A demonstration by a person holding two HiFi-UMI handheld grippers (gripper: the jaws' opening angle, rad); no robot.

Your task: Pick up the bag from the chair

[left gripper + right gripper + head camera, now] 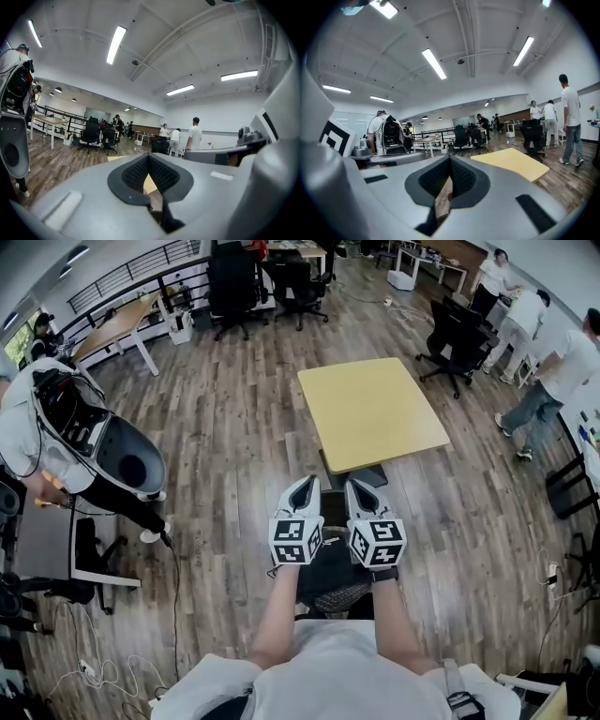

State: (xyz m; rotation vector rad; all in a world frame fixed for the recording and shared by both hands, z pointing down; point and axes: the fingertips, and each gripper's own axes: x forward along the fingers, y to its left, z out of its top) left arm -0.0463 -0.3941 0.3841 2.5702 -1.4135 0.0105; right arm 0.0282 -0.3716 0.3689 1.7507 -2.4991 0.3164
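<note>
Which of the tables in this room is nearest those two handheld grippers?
The square yellow table, just ahead of the left gripper and right gripper; the long wooden table sits far off by the railing.

Bright, even light came from long ceiling lamps (116, 44), which showed as glaring white strips in both gripper views. Shadows on the wood floor (234, 456) were soft. Fisheye distortion bent every edge, corners were vignetted black, and the near jaws were blurred.

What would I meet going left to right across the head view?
In order: person with a backpack rig → left tongs → right tongs → black office chair → person in jeans.
</note>
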